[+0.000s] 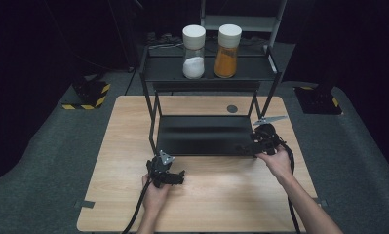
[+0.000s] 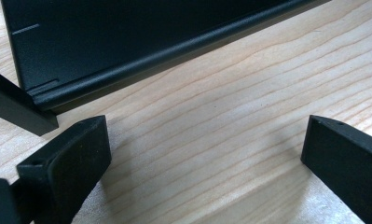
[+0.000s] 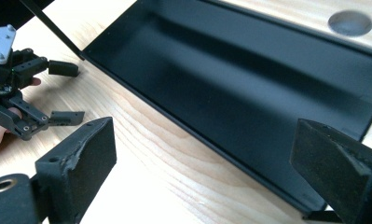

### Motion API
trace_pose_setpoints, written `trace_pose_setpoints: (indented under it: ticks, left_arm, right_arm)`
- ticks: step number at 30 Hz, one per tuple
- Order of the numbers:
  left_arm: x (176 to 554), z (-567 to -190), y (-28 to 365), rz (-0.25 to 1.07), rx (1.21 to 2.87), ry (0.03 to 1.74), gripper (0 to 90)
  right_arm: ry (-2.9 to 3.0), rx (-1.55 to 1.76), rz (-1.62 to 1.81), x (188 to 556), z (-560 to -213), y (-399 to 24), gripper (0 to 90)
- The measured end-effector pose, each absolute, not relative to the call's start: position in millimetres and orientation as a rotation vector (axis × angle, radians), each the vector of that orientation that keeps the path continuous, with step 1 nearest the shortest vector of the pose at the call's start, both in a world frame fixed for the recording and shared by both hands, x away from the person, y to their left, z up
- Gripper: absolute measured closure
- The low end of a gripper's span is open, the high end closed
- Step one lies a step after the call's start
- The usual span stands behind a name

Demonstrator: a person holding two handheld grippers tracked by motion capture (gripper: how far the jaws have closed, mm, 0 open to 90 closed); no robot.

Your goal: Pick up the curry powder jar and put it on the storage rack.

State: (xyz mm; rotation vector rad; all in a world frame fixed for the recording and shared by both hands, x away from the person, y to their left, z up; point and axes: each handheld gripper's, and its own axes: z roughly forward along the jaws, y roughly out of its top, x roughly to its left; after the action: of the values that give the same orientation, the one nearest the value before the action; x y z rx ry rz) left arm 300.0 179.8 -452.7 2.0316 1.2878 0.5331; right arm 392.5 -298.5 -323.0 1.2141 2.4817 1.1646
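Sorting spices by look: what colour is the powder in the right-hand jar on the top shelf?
Orange; the right-hand jar shows best in the high view.

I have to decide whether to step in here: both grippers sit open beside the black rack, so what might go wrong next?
1. The right gripper is at the lower shelf edge; a bump could shift the rack.
2. That could topple the white-powder jar and orange-powder jar on the top shelf.

The high view looks forward and down on the black rack (image 1: 206,134) from afar, while both gripper views face its lower shelf (image 3: 249,88) from close over the table (image 2: 230,116).
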Motion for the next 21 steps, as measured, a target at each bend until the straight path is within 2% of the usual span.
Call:
trace_pose_setpoints:
  ticks: [21]
  left_arm:
    - [300,-453,180,0.534,2.030,1.290,1.4]
  right_arm:
    - [2.445,1.254,1.154,376,-368,-296,6.3]
